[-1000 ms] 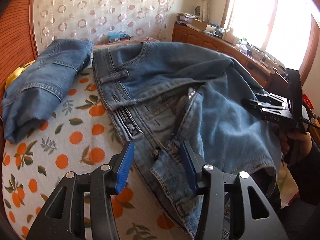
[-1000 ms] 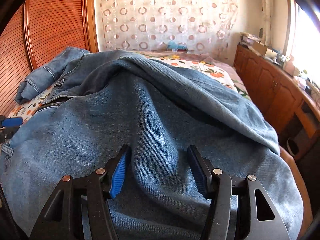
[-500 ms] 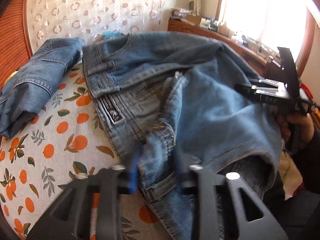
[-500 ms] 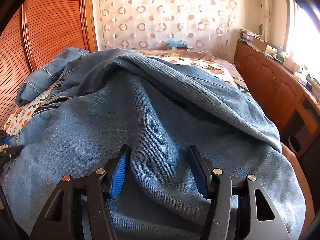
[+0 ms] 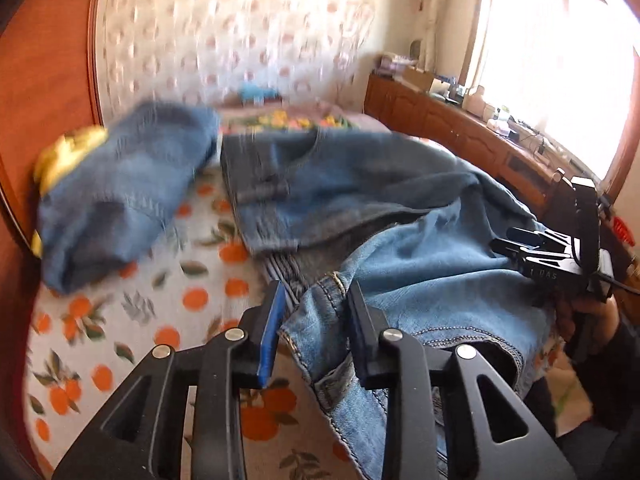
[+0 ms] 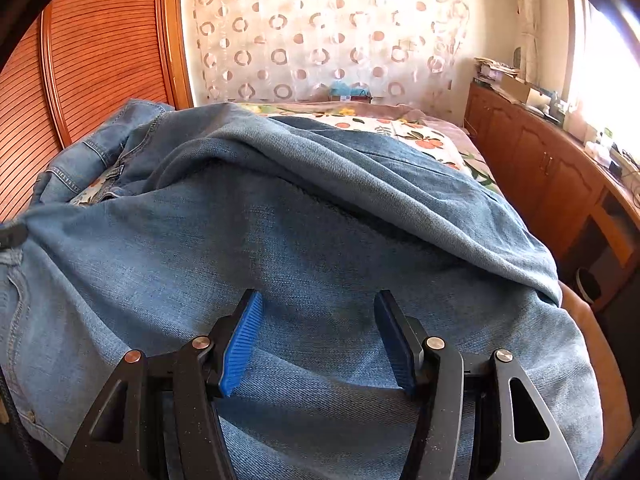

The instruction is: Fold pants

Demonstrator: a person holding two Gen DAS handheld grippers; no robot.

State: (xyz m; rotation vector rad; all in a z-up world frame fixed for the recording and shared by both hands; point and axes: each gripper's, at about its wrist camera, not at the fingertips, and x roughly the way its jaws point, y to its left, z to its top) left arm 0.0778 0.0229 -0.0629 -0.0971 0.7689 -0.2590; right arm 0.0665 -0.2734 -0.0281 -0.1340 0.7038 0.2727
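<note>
Denim fills most of both views: the pants [image 5: 400, 208] lie spread across the bed [image 5: 120, 320], with another pair of jeans [image 5: 120, 192] bunched at upper left. My left gripper [image 5: 316, 320] has a waistband corner between jaws that just widened a little; I judge it a loose pinch, so I'd tighten before pulling across. My right gripper [image 6: 320, 340] stands spread with cloth between its jaws, pinching nothing yet.
</note>
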